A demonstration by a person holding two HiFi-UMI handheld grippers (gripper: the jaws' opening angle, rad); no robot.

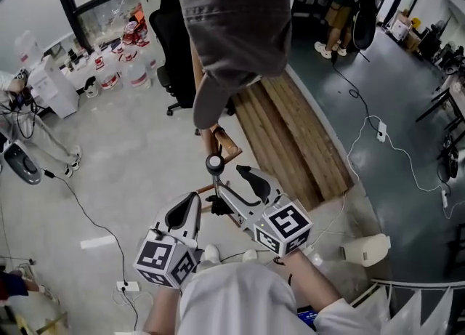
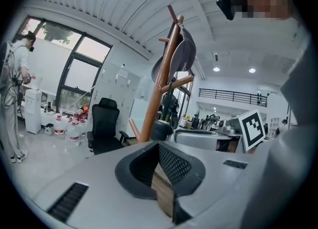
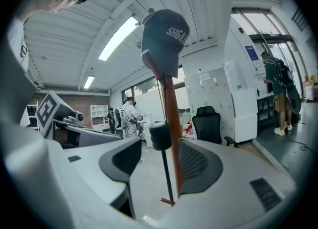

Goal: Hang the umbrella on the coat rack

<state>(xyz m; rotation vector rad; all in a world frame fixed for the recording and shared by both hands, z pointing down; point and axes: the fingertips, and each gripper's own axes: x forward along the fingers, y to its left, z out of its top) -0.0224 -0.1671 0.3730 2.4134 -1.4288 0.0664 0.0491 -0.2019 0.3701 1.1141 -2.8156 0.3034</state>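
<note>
Right gripper (image 3: 160,149) agape; umbrella knob (image 3: 160,134) clear between

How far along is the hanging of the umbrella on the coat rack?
Done: what looks like the thin umbrella shaft, topped by a black knob, stands upright beside the coat rack pole. In hand: nothing; the right gripper is open around the shaft, pads off it; the left gripper is shut, empty. Left: check that it hangs, which no view shows, then withdraw.
</note>
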